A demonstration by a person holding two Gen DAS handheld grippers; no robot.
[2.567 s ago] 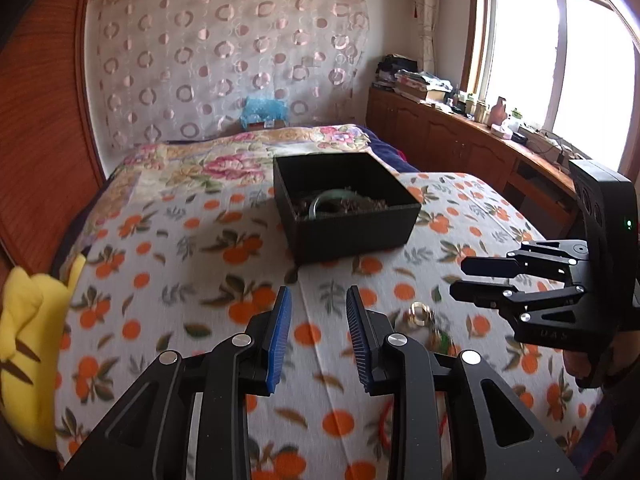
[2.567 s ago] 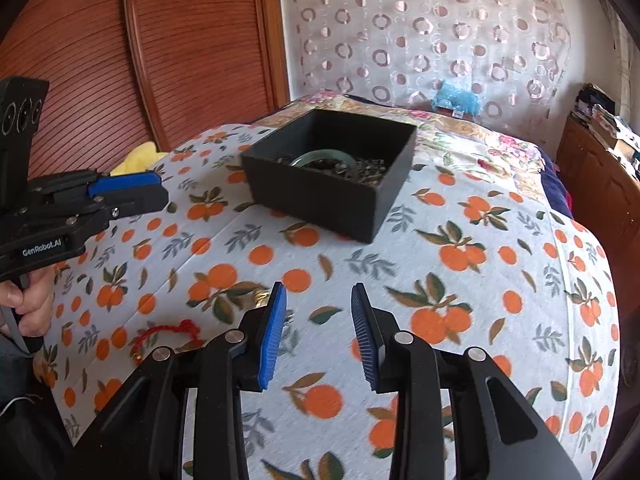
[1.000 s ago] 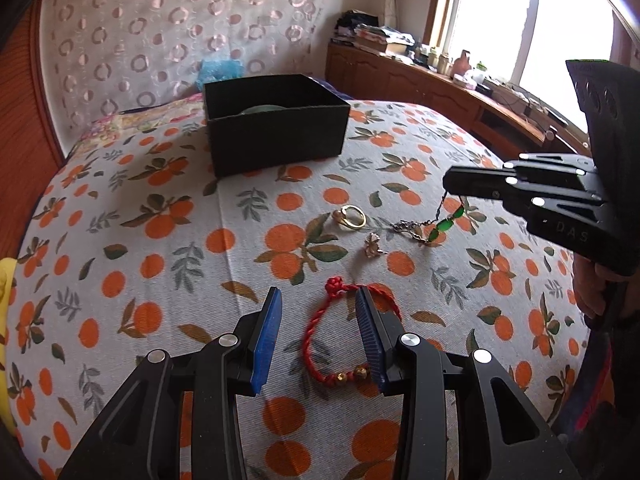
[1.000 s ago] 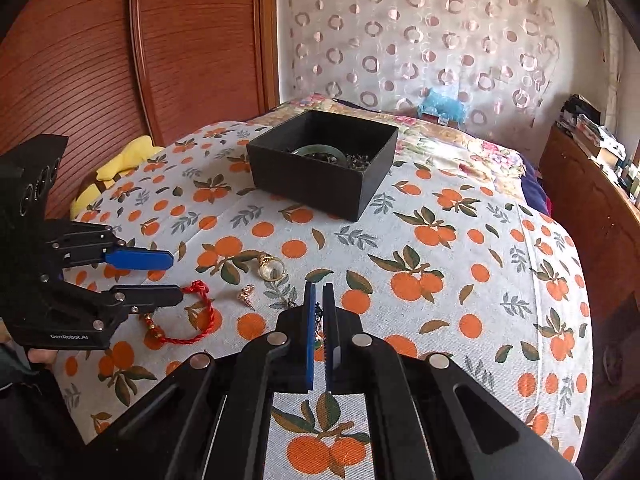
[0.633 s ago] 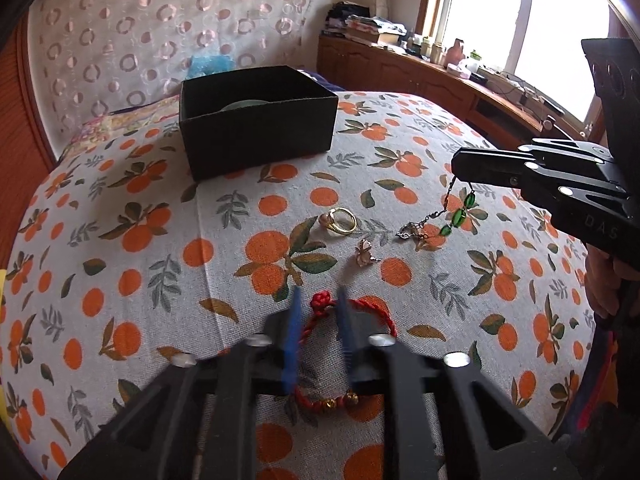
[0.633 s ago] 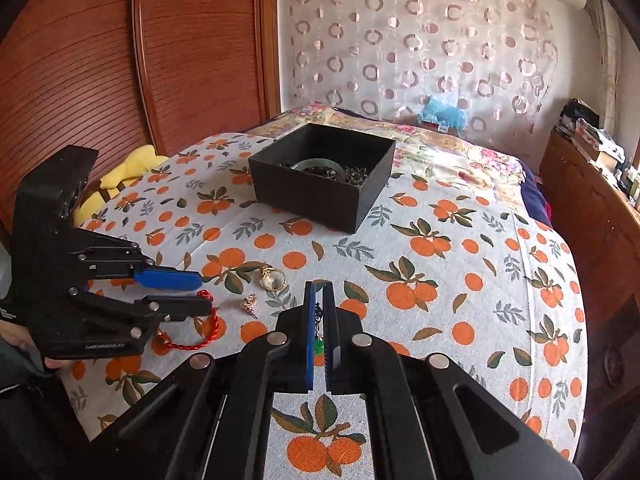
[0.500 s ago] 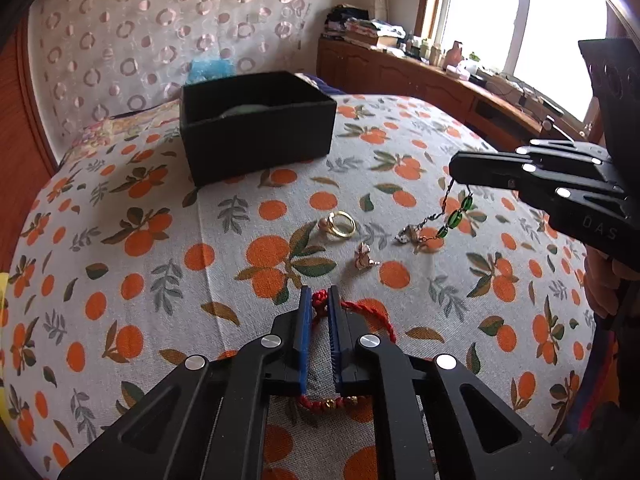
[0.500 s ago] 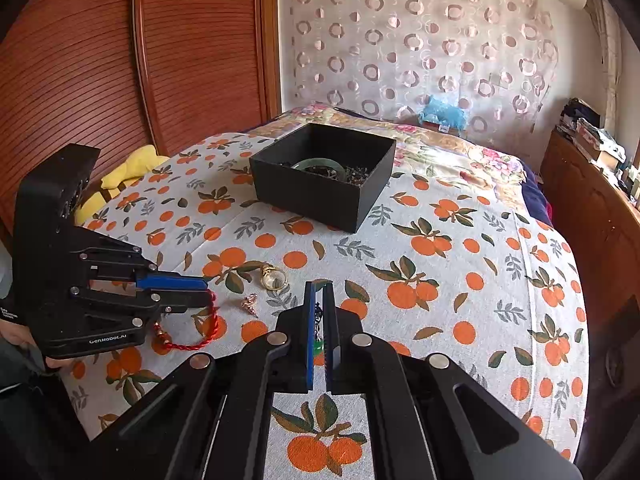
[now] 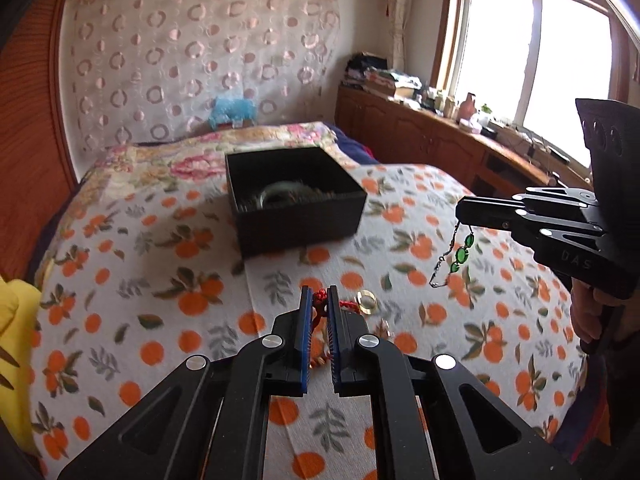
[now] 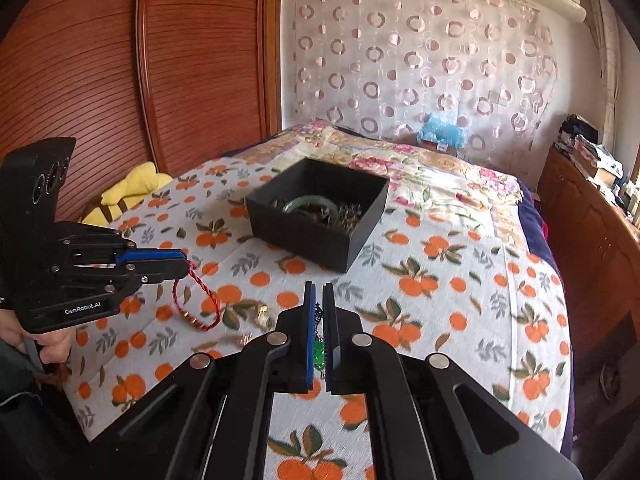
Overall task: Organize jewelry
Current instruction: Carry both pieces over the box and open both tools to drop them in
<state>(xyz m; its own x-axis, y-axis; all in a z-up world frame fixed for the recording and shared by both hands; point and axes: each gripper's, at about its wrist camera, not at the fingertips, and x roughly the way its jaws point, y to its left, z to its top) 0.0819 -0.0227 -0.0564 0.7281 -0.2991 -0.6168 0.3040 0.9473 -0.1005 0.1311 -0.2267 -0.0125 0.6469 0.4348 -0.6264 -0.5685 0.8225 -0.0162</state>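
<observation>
Hanging limp from the left gripper (image 9: 319,306), jaws clamped, red braided cord bracelet (image 10: 195,300) sits short of open black jewelry box (image 10: 320,216); right gripper (image 10: 319,304), clamped on green-stone chain (image 9: 454,256), looks slightly nearer the box.

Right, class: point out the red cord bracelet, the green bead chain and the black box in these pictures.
Red cord bracelet (image 10: 200,300), right wrist view, on the hanging twisted loop.
Green bead chain (image 9: 462,255), left wrist view, on the middle green bead.
Black box (image 10: 308,236), right wrist view, on its near outer wall.
</observation>
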